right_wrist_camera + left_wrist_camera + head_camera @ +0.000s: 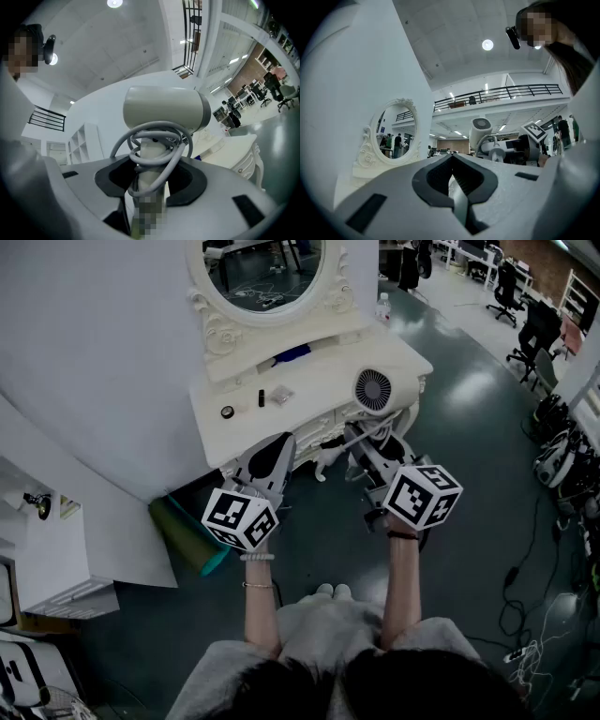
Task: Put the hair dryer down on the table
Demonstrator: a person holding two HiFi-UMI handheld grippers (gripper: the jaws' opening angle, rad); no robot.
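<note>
A cream hair dryer (pixel 373 390) with a round grille hangs over the right end of the white dressing table (pixel 319 371). My right gripper (pixel 361 442) is shut on its handle, and the grey cord is coiled round that handle. In the right gripper view the hair dryer (pixel 164 108) stands upright between the jaws of my right gripper (pixel 150 187). My left gripper (pixel 272 460) sits at the table's front edge, jaws together with nothing in them. In the left gripper view, the hair dryer (pixel 480 133) shows beyond my left gripper (pixel 452 187), to its right.
An oval mirror (pixel 264 268) stands at the back of the table. On the table top lie a small black ring (pixel 228 412), a black stick (pixel 262 397) and a clear packet (pixel 280 395). A teal bin (pixel 192 535) lies on the floor at the left. Cables (pixel 534 615) trail at the right.
</note>
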